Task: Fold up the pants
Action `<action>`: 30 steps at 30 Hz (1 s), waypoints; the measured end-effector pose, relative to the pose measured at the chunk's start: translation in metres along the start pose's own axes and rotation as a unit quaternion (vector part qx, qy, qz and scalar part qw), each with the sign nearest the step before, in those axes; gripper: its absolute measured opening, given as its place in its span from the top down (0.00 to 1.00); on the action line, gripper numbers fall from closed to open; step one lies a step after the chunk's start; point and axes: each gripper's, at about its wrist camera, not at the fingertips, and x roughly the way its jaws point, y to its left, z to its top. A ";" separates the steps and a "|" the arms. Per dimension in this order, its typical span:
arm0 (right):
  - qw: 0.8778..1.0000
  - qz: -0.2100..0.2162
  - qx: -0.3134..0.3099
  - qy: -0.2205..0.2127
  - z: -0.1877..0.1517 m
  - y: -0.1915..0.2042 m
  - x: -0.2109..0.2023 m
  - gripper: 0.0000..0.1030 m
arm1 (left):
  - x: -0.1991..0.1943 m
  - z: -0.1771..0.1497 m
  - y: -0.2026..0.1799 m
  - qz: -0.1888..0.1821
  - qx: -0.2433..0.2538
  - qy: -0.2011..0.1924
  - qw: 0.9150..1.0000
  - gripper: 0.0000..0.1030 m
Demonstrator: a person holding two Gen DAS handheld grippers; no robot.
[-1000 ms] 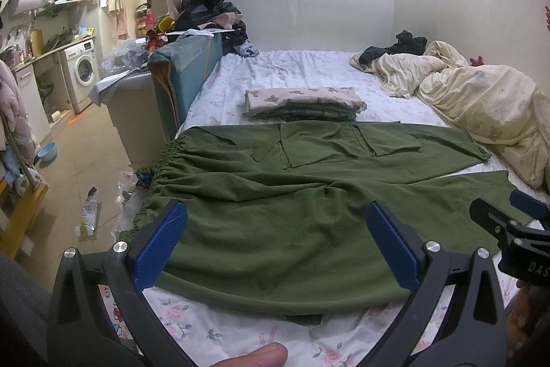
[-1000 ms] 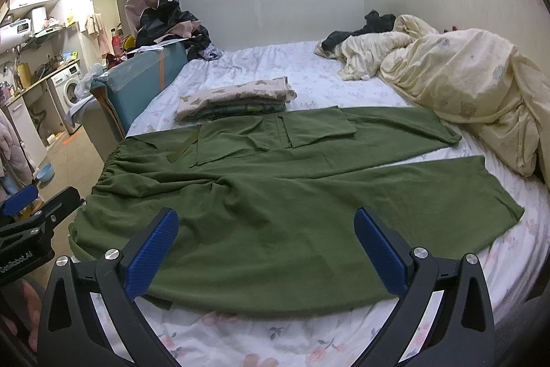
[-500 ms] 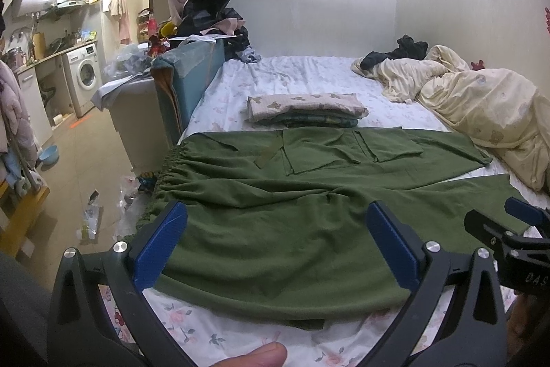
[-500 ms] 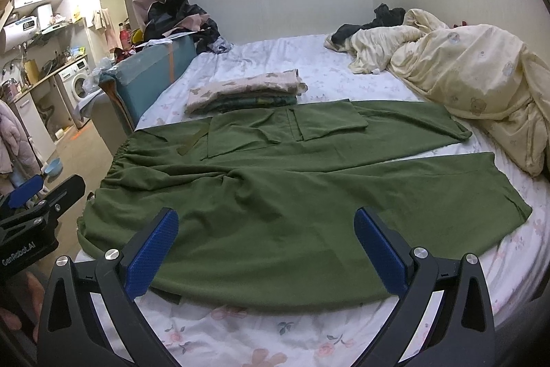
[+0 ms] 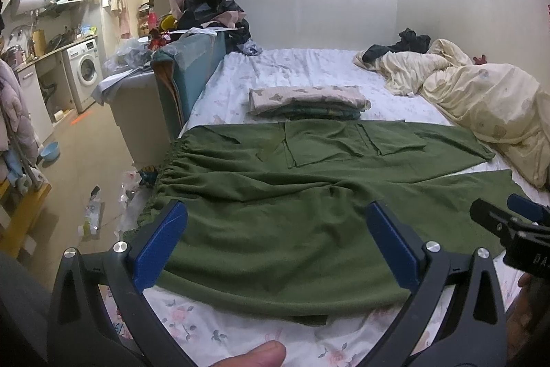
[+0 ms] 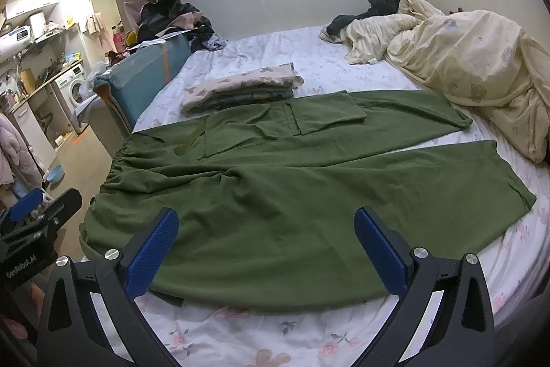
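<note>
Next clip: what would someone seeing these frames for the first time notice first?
The green pants dominate, spread flat across the near part of the bed, waistband toward the left edge, legs running right. Both tools hover open over the near hem: the left tool and the right tool. Behind lie a folded stack and a rumpled cream duvet.

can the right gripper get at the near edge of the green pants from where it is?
Probably yes. The right gripper is open, its jaws spread over the near edge of the pants, which lie flat on the bed. Nothing sits between them; the left gripper is off to the side.
</note>
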 end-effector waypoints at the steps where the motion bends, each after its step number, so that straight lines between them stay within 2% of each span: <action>1: 1.000 -0.002 0.004 0.004 0.000 -0.002 0.001 0.00 | 0.000 0.000 -0.001 -0.001 0.003 0.002 1.000 0.00; 5: 0.999 -0.027 0.016 0.028 0.002 -0.008 0.009 0.00 | -0.001 0.003 -0.005 0.008 0.029 0.001 1.000 0.00; 8: 0.998 -0.037 0.017 0.048 0.002 -0.010 0.015 0.00 | 0.001 0.008 -0.002 0.018 0.026 0.006 0.999 0.00; 12: 0.997 -0.028 0.010 0.068 0.001 -0.010 0.019 0.00 | 0.006 0.013 -0.002 0.035 0.023 0.015 0.999 0.00; 19: 0.997 -0.017 -0.013 0.080 -0.002 -0.013 0.017 0.00 | 0.020 0.013 -0.018 0.069 0.053 0.036 0.996 0.00; 30: 0.996 -0.001 -0.007 0.088 0.001 -0.015 0.017 0.00 | 0.030 0.011 -0.040 0.065 0.069 0.041 0.995 0.00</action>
